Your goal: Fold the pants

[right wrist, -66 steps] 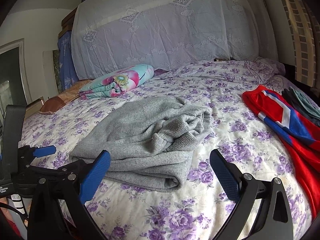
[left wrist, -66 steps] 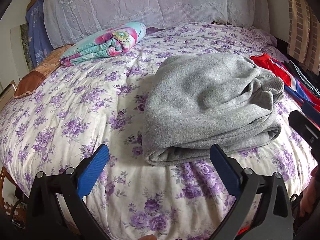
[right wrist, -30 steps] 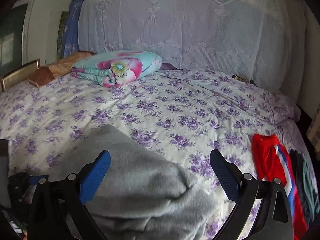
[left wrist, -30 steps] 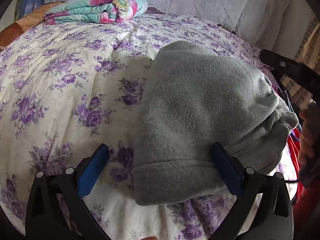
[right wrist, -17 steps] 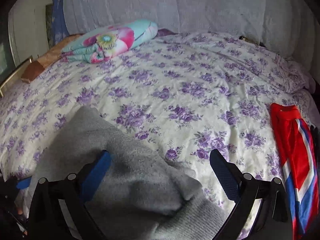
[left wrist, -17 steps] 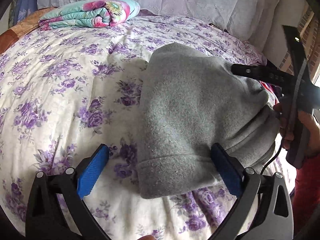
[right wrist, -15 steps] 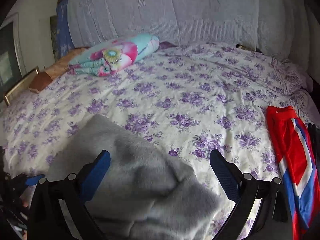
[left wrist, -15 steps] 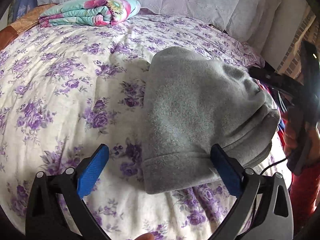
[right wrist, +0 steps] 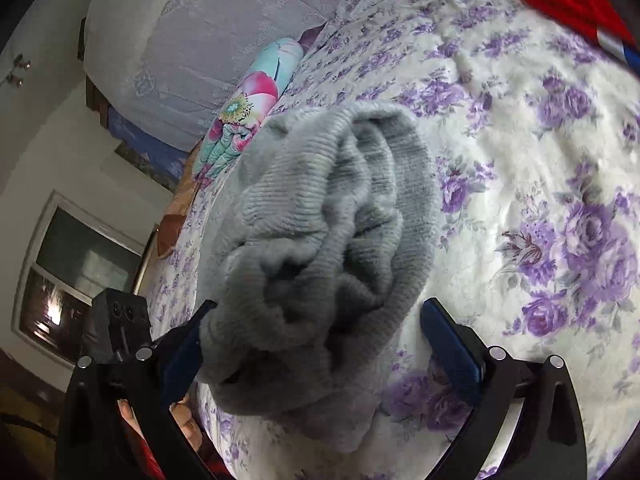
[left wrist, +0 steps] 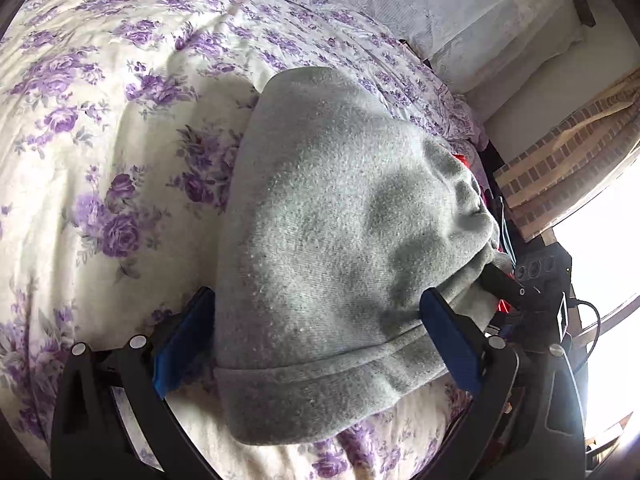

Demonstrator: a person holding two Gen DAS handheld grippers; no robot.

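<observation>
While grey pants [left wrist: 336,240] lie folded in thick bundle on flowered bedspread [left wrist: 100,128], left gripper [left wrist: 316,344] straddles hem end, right gripper [right wrist: 320,340] straddles bunched waistband; both jaws spread wide, gripping nothing. Fleece looks soft, floppy, light, unslippery; best pinched through all layers at folded edges.

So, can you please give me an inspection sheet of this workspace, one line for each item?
Surface: bed with purple-flowered cover.
Job's things: grey pants, folded into a thick bundle on the bed.
Clutter: rolled floral blanket near the headboard; red garment at the bed's edge.
Grippers: left gripper open, astride the bundle's near end; right gripper open, at the bunched ribbed end.
Cables: thin cable by the right gripper's body.
Surroundings: lace headboard cover, window.
</observation>
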